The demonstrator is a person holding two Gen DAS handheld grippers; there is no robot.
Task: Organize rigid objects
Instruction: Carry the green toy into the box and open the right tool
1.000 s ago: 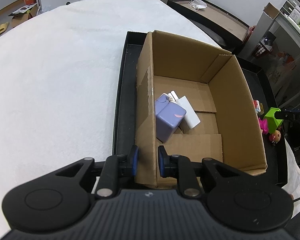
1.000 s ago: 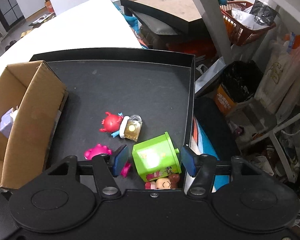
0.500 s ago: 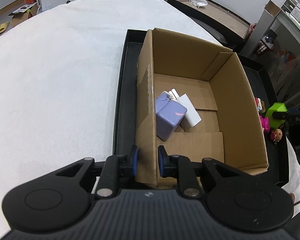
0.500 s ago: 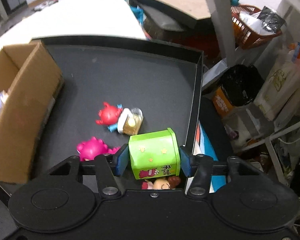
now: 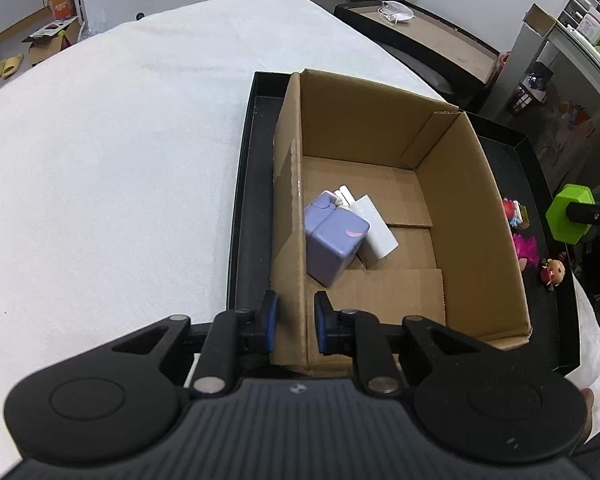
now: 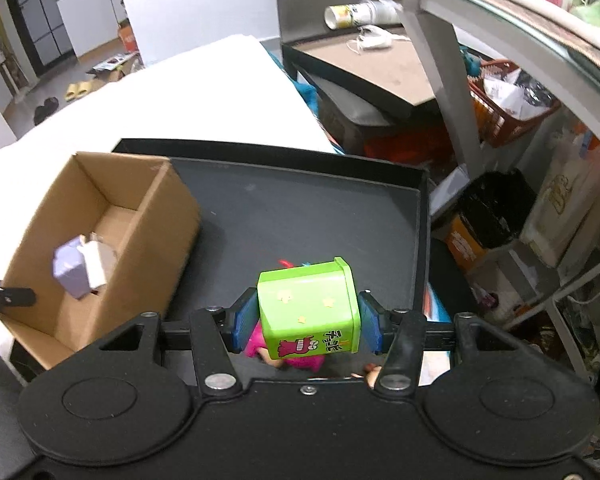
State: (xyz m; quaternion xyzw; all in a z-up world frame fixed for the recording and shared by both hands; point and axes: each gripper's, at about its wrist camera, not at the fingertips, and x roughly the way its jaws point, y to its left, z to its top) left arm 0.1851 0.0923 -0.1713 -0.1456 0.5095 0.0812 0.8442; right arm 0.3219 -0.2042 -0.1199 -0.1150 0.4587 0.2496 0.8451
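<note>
Two grippers, both busy: my right gripper (image 6: 307,323) is clamped on the one green box (image 6: 309,309), lifted above the black tray (image 6: 300,216); my left gripper (image 5: 293,322) pinches the near wall of the cardboard carton (image 5: 380,152). I should carry it level over the carton, then lower before letting go. Inside lie one purple box (image 5: 334,244) and one white box (image 5: 374,232).

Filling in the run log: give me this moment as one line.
left gripper: shut on cardboard box wall | right gripper: shut on green box, lifted above black tray
</note>
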